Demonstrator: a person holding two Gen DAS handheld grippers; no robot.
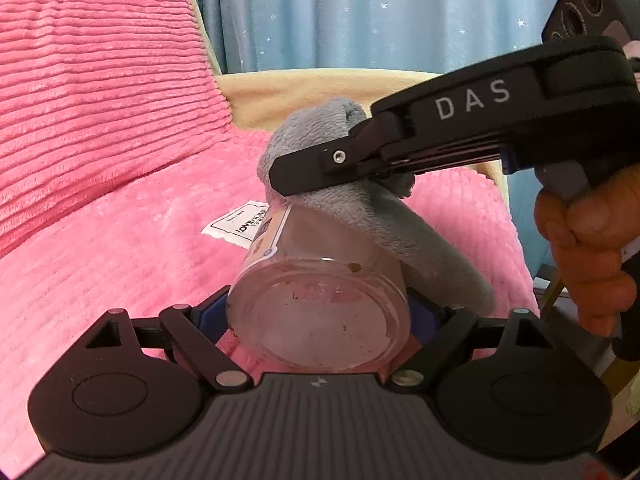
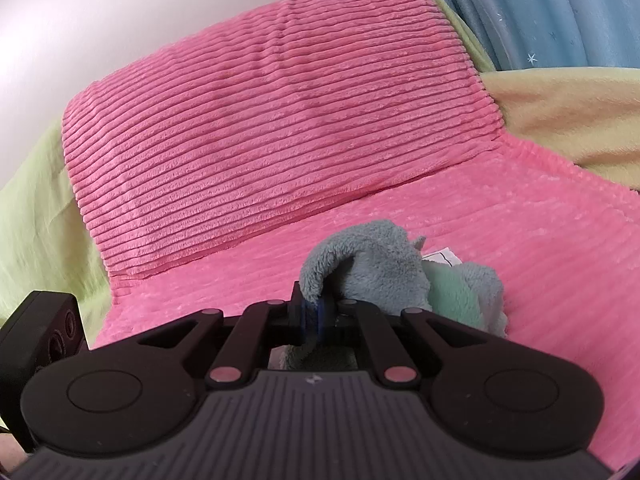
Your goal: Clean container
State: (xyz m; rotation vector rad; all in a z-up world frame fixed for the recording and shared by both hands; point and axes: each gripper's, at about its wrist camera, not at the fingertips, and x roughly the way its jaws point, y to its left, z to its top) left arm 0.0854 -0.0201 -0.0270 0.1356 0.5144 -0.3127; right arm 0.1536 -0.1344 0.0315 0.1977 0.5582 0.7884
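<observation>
A: What is lying behind all this?

B: A pink ribbed sofa cover point(image 1: 100, 240) is filling most of both views, with a matching pink cushion point(image 2: 280, 120) at the far left, a yellow-green throw point(image 2: 560, 120) to the right and a blue starred curtain point(image 1: 360, 12) hanging far behind.

A: And the container?

B: The clear plastic container point(image 1: 320, 308) is lying on its side, base toward the left wrist camera, with the left tool point(image 1: 320, 320) clenching it across the body. Specks of residue are showing inside.

A: How is it likely to handle?

B: Light, smooth, probably slippery and a little squashy, I'd judge; gripping around the middle of the wall, as now, seems soundest.

A: The cloth?

B: A soft grey cloth point(image 1: 360, 208) is draping over the container's far end. The right tool point(image 2: 316, 312), held by a hand point(image 1: 592, 248), is pinching a fold of it tight.

A: Any writing?

B: "DAS" is showing on the right tool's side. A white tag point(image 1: 236, 228) on the cover reads "LOVEHOME", as far as I can tell; the container's sticker point(image 1: 268, 240) is unreadable.
</observation>
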